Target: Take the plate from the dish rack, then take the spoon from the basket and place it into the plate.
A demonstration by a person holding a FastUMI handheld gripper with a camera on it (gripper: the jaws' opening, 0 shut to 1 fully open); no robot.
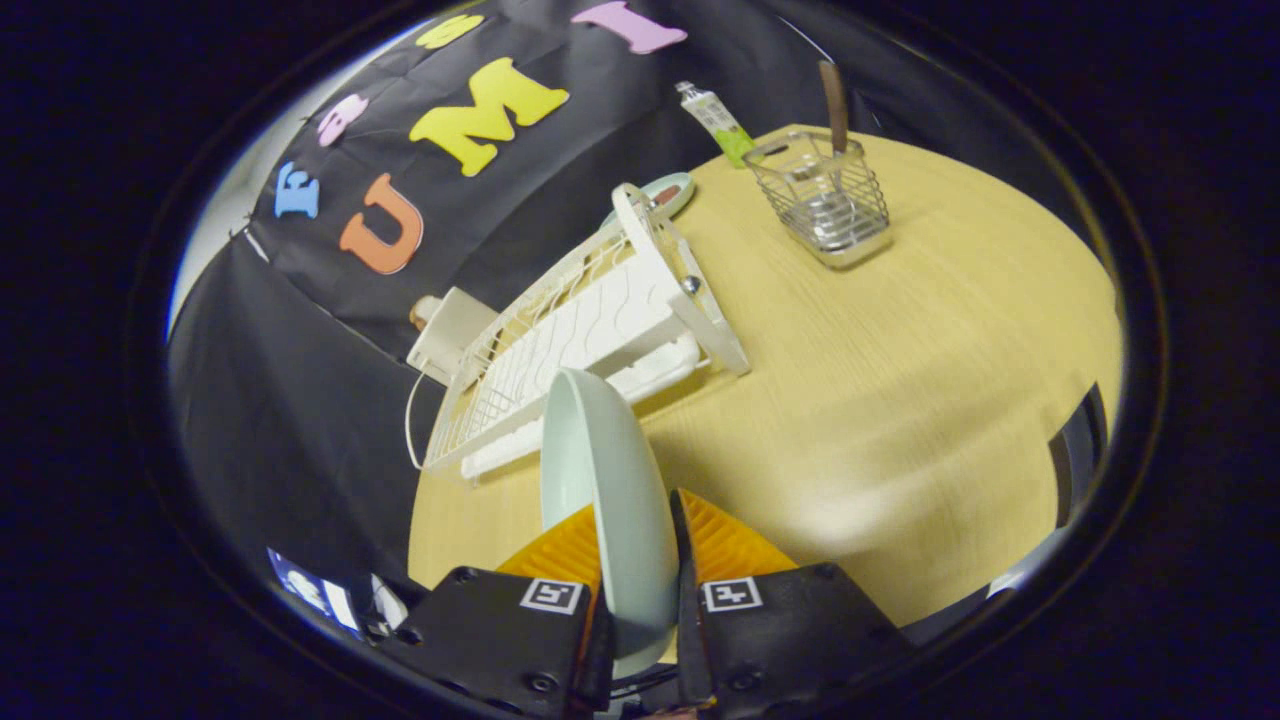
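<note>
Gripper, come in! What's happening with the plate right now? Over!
Hand-held gripper shut on plate, clear of dish rack. Spoon waiting in basket. Nothing in the way.

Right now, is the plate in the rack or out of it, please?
Out. The plate stands on edge between the gripper fingers, which clamp it, held in front of the rack.

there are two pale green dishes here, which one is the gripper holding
The pale green plate, on edge between the orange fingers. The other dish lies on the table beyond the white rack.
</note>
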